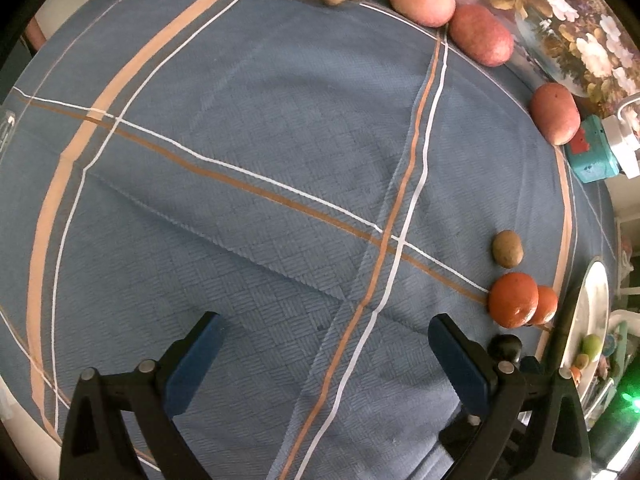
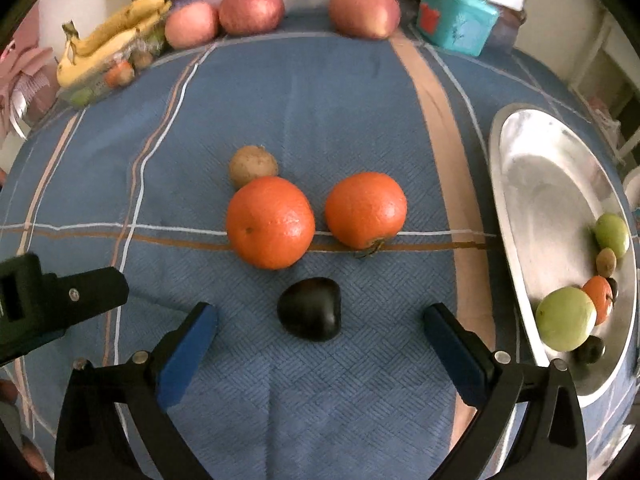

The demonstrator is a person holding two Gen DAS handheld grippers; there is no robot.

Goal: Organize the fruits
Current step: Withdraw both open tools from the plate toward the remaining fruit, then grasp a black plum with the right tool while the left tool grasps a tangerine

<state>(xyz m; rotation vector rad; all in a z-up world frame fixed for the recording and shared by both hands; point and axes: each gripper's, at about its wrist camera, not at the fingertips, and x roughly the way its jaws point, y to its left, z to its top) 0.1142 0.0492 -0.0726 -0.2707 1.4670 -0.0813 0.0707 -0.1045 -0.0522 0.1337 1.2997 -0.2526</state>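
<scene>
The right gripper [image 2: 320,340] is spread wide around the dark fruit [image 2: 309,309], not touching. Next it must squeeze, then carry it to the silver tray [image 2: 520,184] at three o'clock.

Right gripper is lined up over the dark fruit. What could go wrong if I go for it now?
1. The dark fruit is small and smooth, and the right gripper stands wide open around it; closing off-centre could squirt it out.
2. Two oranges sit just beyond it; a push forward may roll them.
3. The tray already holds fruit bunched at its near end, so a careless drop could knock those about.
</scene>
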